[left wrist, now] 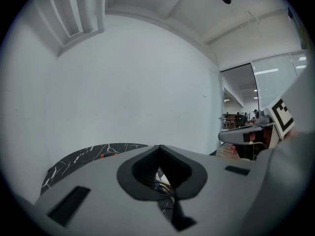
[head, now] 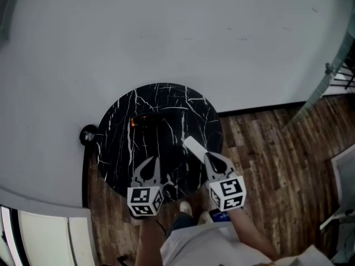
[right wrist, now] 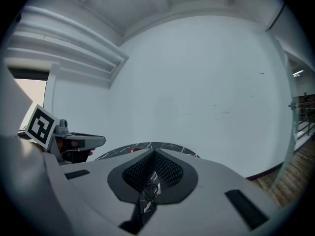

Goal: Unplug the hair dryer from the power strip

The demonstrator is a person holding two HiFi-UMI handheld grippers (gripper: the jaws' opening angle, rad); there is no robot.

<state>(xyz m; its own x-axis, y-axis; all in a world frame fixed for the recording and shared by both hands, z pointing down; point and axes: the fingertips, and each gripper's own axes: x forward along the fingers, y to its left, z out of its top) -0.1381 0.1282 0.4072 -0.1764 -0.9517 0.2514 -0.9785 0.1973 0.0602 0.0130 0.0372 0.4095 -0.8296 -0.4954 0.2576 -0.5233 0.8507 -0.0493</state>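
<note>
Hair dryer cannot be told apart on the dark top of the round black marble bench (head: pixel 166 101). A white wall (head: pixel 177 37) fills twelve o'clock and a wooden floor (head: pixel 277 165) four o'clock. The left hand-held gripper (head: pixel 152 164) is at the bench's seven o'clock and the right hand-held gripper (head: pixel 191 147) at five o'clock. Both have their jaws together, with nothing between them. An orange glow (head: pixel 133 121) shows at ten o'clock.

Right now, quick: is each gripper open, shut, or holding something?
Left gripper: closed, nothing seen between its jaws.
Right gripper: closed, nothing seen between its jaws.
</note>
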